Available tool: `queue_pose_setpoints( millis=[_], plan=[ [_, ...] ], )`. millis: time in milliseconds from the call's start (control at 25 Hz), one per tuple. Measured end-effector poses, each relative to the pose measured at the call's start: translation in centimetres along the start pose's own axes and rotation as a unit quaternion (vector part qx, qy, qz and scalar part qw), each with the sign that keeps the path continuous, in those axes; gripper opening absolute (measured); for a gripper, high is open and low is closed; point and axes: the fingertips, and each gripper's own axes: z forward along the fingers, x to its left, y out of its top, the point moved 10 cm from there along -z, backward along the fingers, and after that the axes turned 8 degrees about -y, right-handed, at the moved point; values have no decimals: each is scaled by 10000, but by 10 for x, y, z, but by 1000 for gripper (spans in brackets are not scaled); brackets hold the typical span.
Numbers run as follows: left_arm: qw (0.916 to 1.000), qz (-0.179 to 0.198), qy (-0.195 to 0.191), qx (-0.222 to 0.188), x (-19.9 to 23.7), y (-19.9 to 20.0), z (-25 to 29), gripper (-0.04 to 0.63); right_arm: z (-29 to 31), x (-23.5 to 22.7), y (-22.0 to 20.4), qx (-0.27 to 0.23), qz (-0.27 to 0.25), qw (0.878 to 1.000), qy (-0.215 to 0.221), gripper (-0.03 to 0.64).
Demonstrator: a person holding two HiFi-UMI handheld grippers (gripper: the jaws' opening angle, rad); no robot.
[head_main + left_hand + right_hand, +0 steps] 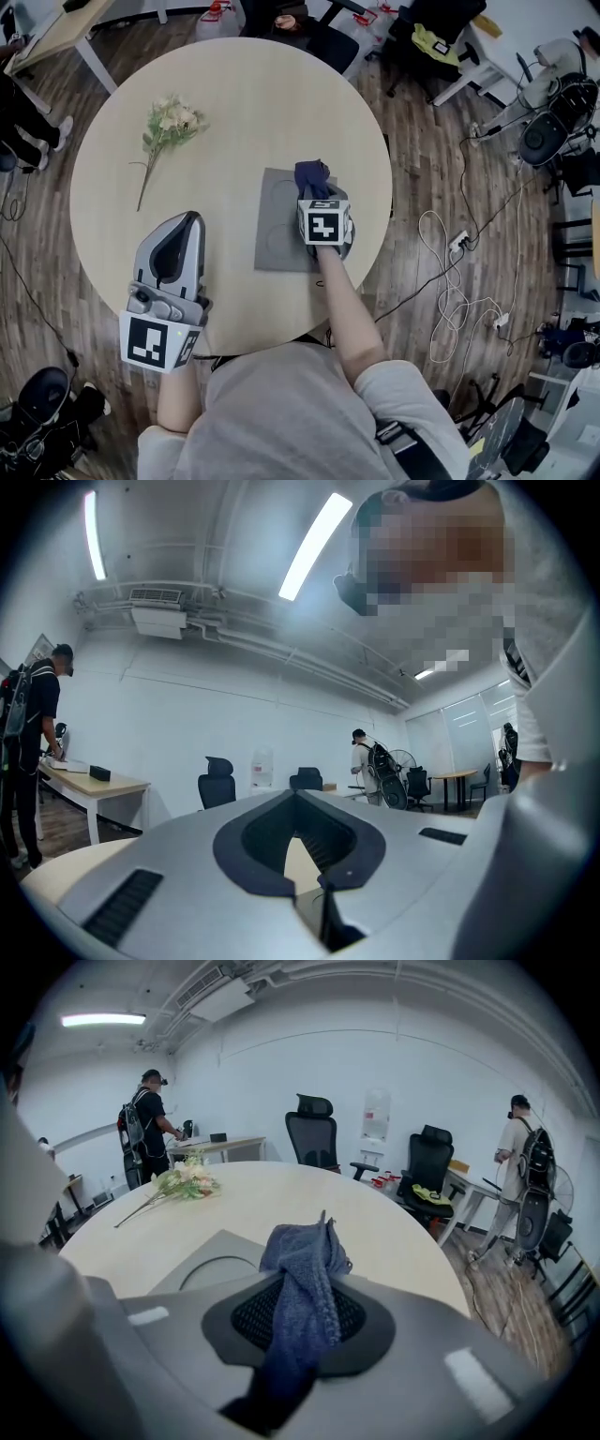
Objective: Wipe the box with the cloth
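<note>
A flat grey box (278, 220) with round embossed rings lies on the round beige table (234, 94), right of centre. My right gripper (317, 190) hovers over the box's far right part, shut on a dark blue cloth (312, 174) that bunches out past its tips. In the right gripper view the cloth (305, 1283) hangs between the shut jaws of the right gripper (309, 1269), with the box (211, 1262) just below and to the left. My left gripper (190, 219) rests at the table's front left, shut and holding nothing; in its own view the left gripper (296, 793) points up towards the room.
A bunch of artificial flowers (169, 125) lies on the table's far left, also in the right gripper view as flowers (183, 1185). Office chairs (323, 33) stand beyond the table. Cables and a power strip (457, 246) trail on the floor to the right. People stand at far desks.
</note>
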Motion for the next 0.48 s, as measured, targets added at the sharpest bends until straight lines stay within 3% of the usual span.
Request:
queue_pose_setpoints(
  millis=[240, 480],
  plan=[
    [9998, -46, -189, -50, -7, 1, 4, 8, -14, -40, -17, 50, 134, 9988, -469, 80],
    [9994, -26, -319, -98, -15, 3, 4, 8, -27, -47, -17, 76, 200, 9985, -505, 81]
  ],
)
